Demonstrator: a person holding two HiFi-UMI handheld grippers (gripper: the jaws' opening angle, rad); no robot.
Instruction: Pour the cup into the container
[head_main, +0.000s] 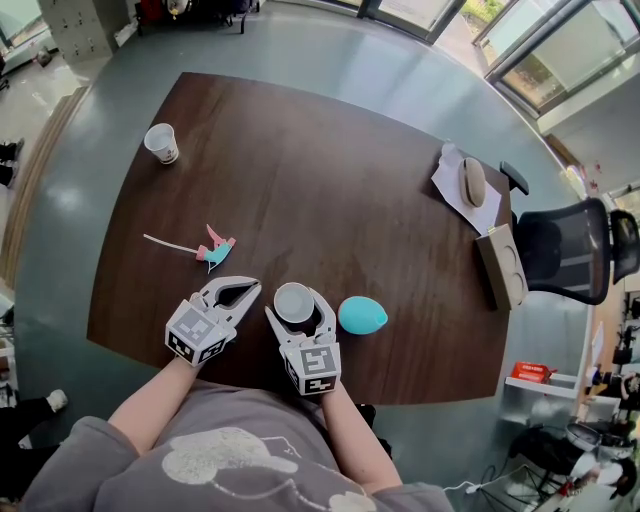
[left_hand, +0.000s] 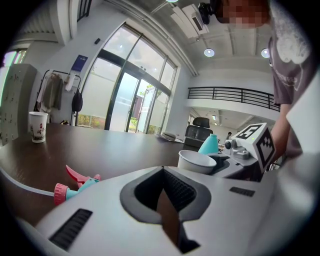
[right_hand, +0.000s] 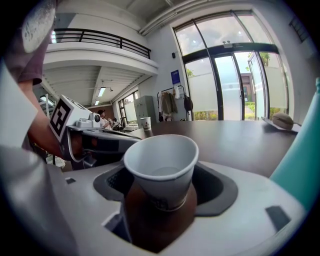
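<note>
- At the table's (head_main: 330, 170) near edge: right gripper (head_main: 298, 297) jaws apart around cup (head_main: 294, 304), not pinching; left gripper (head_main: 251, 289) closed, empty.
- Container (head_main: 362, 314) just beside; lifting on a loose grip could drop the cup.

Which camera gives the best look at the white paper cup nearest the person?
The right gripper view: the cup fills the centre, its inside visible. The head view shows it small, from above; the left gripper view catches only its upper part, to the side.
</note>
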